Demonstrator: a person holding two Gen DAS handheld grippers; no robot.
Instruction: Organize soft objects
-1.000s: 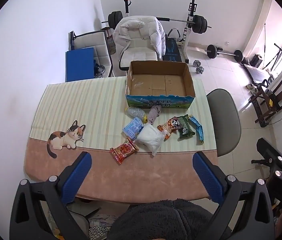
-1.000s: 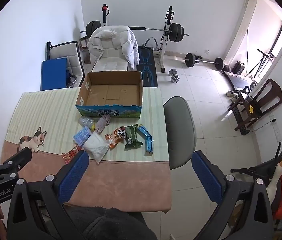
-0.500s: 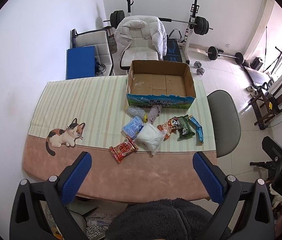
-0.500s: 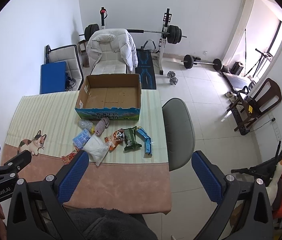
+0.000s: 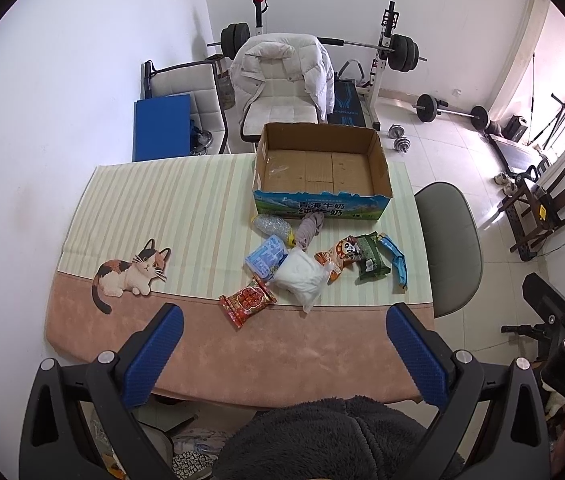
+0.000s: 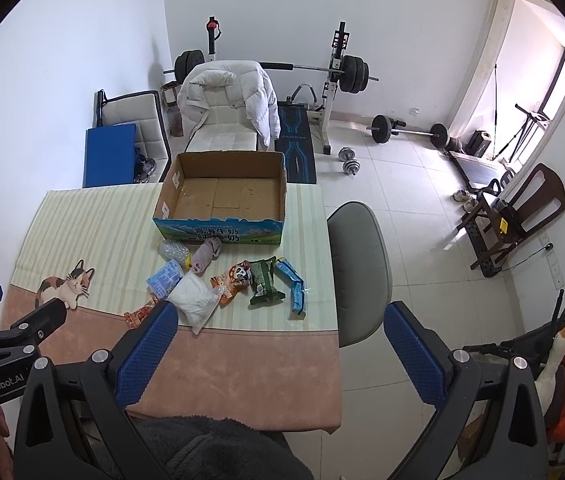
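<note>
Left gripper (image 5: 284, 354) fingers spread wide, holding nothing, high above the table (image 5: 210, 344). Right gripper (image 6: 280, 350) same: wide apart, nothing between them. Soft items lie clustered just at 6 o'clock of the open cardboard box (image 5: 320, 172): white bag (image 5: 298, 276), grey cloth (image 5: 309, 230), red snack pack (image 5: 247, 300), panda packet (image 5: 340, 252), green packet (image 5: 370, 256). In the right wrist view, the red pack is partly hidden behind a blue finger pad (image 6: 146, 352). Box print too small to read.
</note>
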